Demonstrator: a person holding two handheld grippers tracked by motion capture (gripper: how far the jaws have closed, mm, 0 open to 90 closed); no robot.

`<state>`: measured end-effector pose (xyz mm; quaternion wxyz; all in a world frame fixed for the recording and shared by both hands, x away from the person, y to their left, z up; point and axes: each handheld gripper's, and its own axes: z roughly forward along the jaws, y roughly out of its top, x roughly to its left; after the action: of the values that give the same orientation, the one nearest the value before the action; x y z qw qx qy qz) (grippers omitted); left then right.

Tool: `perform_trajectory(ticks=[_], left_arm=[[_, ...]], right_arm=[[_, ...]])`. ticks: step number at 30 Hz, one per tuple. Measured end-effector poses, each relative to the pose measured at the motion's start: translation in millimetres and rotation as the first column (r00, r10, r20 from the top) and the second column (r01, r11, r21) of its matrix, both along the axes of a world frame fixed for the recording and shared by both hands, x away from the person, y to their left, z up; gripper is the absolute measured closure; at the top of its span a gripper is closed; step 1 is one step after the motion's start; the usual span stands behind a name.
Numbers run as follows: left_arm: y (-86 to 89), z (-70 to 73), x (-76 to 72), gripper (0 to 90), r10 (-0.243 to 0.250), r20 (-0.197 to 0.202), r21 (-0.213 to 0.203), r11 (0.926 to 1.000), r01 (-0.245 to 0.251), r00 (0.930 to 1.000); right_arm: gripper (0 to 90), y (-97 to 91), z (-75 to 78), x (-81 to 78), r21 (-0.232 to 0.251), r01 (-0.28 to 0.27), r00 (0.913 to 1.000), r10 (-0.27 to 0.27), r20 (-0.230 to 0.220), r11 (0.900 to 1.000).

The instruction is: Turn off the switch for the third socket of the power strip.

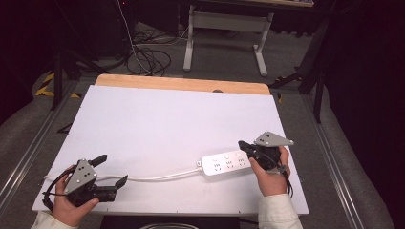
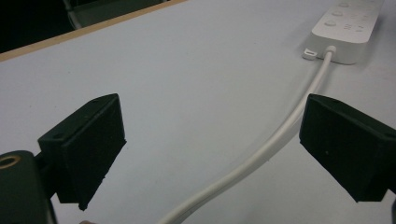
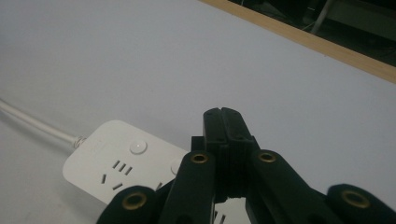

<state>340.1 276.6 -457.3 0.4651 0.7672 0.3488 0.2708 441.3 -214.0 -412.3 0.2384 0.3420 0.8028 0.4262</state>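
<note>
A white power strip [image 1: 225, 163] with several sockets and round buttons lies flat on the white table [image 1: 162, 124], at the right near the front. Its white cable [image 1: 157, 178] runs left toward my left gripper [image 1: 113, 171]. That gripper rests at the front left corner, jaws wide open, nothing between them; in the left gripper view the cable [image 2: 261, 154] passes on the table between the two pads, apart from both. My right gripper [image 1: 241, 144] hovers over the strip's right end, its jaws shut together with nothing held. The right gripper view has the power strip [image 3: 121, 165] just below the shut right gripper [image 3: 222, 112].
The wooden far edge [image 1: 181, 84] of the table shows behind the white surface. Beyond it stand a white table frame [image 1: 224, 33] and loose cables [image 1: 148, 55] on the floor. Metal rails [image 1: 28, 152] flank the table on both sides.
</note>
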Motion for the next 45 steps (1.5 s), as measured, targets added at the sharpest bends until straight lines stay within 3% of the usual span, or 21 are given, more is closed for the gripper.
perform_trajectory(ticks=[5, 6, 7, 10, 15, 17, 24, 29, 38, 45], left_arm=[[-0.1, -0.1, 0.2, 7.1, 0.002, -0.002, -0.002, 1.0, -0.002, 1.0], [-0.1, -0.1, 0.1, 7.1, 0.004, -0.003, -0.001, 1.0, -0.004, 1.0], [-0.1, -0.1, 0.1, 7.1, 0.004, -0.003, -0.001, 1.0, -0.004, 1.0], [0.3, 0.0, -0.1, 7.1, 0.006, -0.002, -0.003, 1.0, -0.006, 1.0], [0.5, 0.6, -0.6, 7.2, 0.002, -0.004, -0.004, 1.0, -0.002, 1.0], [0.3, 0.8, -1.1, 7.3, 0.005, -0.001, -0.005, 1.0, -0.005, 1.0], [1.9, 2.1, -2.0, 7.6, 0.0, -0.011, -0.02, 0.9998, 0.0, 0.9999], [1.3, 3.4, -3.2, 7.6, -0.013, -0.017, -0.035, 0.9993, 0.012, 0.9998], [1.4, 3.2, -3.4, 7.6, -0.007, -0.009, -0.018, 0.9998, 0.007, 0.9999], [1.5, 2.9, -2.9, 7.6, -0.001, -0.01, -0.009, 1.0, 0.001, 0.9999]], right_arm=[[90.0, 0.1, 4.3, -2.4, 0.008, -0.008, 0.9999, 0.008, 0.008, 0.9999], [84.1, 0.2, 5.1, -2.8, 0.018, -0.021, 0.9998, 0.021, 0.0, 0.9996], [84.1, 0.2, 5.1, -2.8, 0.018, -0.021, 0.9998, 0.021, 0.0, 0.9996], [64.9, 2.5, 6.5, -3.1, 0.024, -0.06, 0.998, 0.06, -0.019, 0.9979], [38.1, 6.7, 19.7, -16.4, 0.012, -0.087, 0.9956, 0.086, 0.036, 0.9962], [33.5, 5.9, 23.6, -21.2, 0.017, -0.095, 0.9943, 0.094, 0.05, 0.9953], [26.0, -0.6, 22.4, -35.2, 0.086, -0.139, 0.9894, 0.135, 0.055, 0.9865], [24.9, -5.2, 14.5, -43.7, 0.095, -0.163, 0.9848, 0.156, 0.076, 0.9821], [25.1, -14.9, -5.2, -53.7, 0.093, -0.19, 0.9788, 0.181, 0.097, 0.9774], [25.4, -24.6, -23.4, -57.9, 0.086, -0.173, 0.9837, 0.167, 0.066, 0.9812]])
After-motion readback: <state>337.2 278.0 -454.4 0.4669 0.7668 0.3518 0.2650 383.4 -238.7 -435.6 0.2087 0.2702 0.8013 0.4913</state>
